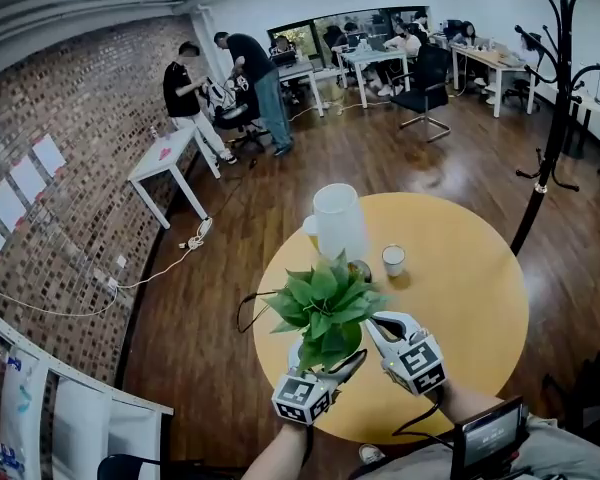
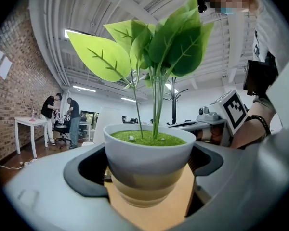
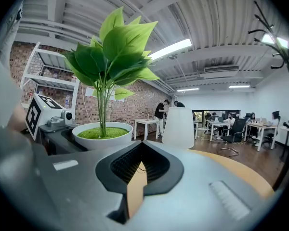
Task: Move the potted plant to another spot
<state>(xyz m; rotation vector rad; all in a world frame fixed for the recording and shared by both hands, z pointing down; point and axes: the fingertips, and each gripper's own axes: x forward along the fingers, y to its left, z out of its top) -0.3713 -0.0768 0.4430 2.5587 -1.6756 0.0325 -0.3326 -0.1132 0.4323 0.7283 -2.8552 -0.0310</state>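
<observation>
Left hand-held gripper (image 1: 332, 373) is clamped around the pot (image 2: 149, 153), likely to carry it across the worktop (image 1: 470, 298); right hand-held gripper (image 3: 137, 177), jaws together, sits empty beside the pot.

The round yellow bench (image 1: 480, 308) carries a tall white jug (image 1: 338, 220) at its far left, with a small white cup (image 1: 393, 259) nearer, just right of it.
</observation>
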